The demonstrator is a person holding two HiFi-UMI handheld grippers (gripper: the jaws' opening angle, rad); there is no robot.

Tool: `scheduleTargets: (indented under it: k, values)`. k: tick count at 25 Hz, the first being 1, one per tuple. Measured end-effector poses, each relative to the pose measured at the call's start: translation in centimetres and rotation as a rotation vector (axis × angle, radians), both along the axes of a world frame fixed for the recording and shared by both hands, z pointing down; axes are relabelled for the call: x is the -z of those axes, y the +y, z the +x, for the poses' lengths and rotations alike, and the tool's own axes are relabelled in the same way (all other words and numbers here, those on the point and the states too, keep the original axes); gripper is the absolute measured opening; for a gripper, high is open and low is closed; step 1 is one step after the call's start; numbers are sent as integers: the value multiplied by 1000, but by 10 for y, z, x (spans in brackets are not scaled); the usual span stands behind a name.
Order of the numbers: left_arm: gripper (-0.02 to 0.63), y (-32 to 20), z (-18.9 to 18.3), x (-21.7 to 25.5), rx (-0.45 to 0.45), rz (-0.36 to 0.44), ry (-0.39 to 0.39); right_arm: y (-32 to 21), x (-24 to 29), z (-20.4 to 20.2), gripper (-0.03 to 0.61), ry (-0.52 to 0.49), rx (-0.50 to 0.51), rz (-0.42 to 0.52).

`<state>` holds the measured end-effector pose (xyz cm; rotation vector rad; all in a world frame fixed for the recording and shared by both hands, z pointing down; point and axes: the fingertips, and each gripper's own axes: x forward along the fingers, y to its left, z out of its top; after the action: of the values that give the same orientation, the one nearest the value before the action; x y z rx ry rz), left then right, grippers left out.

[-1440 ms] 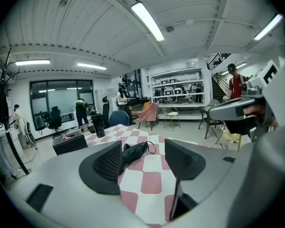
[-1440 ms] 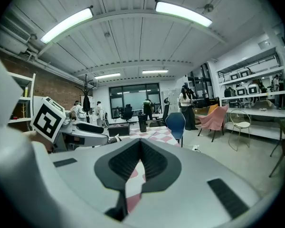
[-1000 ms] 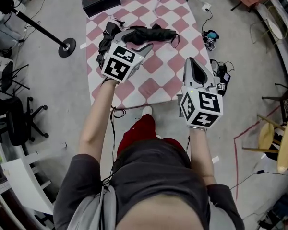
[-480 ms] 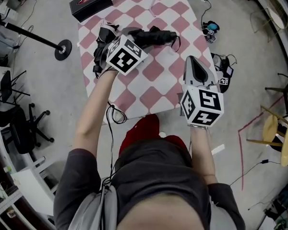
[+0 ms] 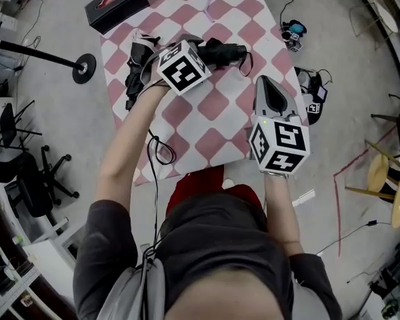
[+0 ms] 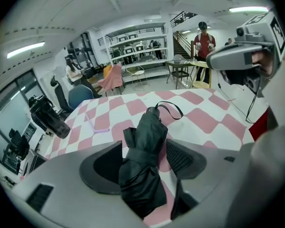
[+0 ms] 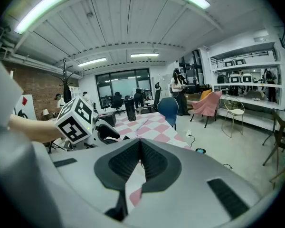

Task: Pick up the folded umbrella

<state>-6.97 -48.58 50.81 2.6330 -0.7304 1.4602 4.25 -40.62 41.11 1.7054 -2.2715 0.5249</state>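
Both jaws of left gripper [image 6: 142,163] spread astride black folded fabric umbrella [image 6: 149,132]; pinching loose folds risks slippage; right gripper [image 7: 140,163] pressed together, empty

Head view looks steeply down on the checkered table [image 5: 213,120]; both gripper views skim it closely, seemingly face-to-face.

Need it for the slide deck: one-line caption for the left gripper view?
Left claw open, jaws straddling the folded black umbrella lying on the pink-and-white checked tablecloth, not yet gripping.
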Motion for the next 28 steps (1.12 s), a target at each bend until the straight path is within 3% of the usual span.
scheduleTargets:
  k: [8,18,28]
  values:
    - [295,-2,0,-25,-116,-96,-125,-7,-9,2,18,1,-10,-21]
    - [295,-8,2,-48,-224,-142,-271,-17,-14,7,18,3,-20,-34]
    - [295,-9,3,-55,-257,-231,-292,-23,-20,9,18,-9,-34,-52]
